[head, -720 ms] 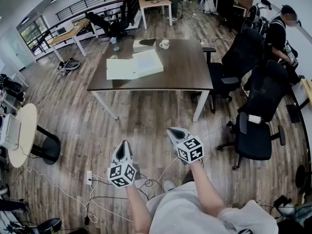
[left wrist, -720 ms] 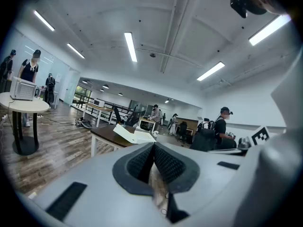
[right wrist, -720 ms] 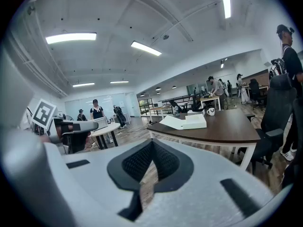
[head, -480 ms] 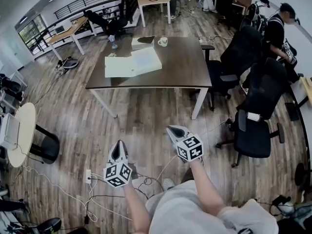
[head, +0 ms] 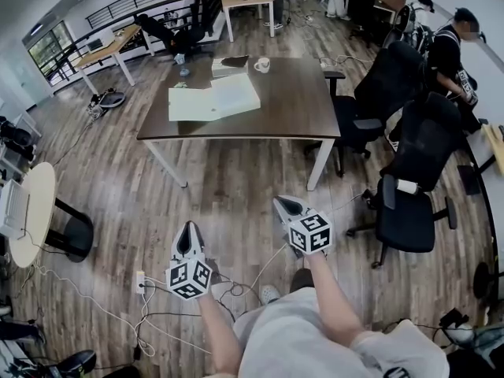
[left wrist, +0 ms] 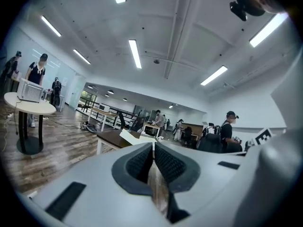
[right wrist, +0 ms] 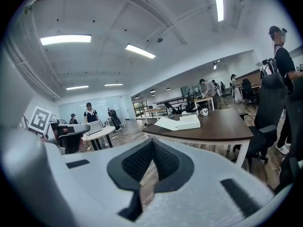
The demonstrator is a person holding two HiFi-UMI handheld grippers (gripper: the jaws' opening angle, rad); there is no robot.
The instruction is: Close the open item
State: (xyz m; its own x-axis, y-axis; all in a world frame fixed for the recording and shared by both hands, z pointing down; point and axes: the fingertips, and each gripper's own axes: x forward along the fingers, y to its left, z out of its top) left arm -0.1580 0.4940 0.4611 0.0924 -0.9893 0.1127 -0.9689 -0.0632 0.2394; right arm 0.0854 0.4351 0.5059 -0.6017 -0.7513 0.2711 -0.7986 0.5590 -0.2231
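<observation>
Open item, flat white box-like thing with cover laid open to left (head: pixel 214 99), lies on left part of dark brown rectangular table with white legs (head: pixel 291 109), well apart from both grippers. White mug (head: pixel 261 65) stands behind it, near far table edge.

Left gripper (left wrist: pixel 153 161): black ribbed pads pressed together, nothing between. Right gripper (right wrist: pixel 152 156): pads also together, empty.

Both grippers side by side above wooden plank floor (head: pixel 236 179), tips toward table. Black office chairs (head: pixel 409 211) stand right of table. Round light wooden table (head: pixel 27 211) at left edge.
</observation>
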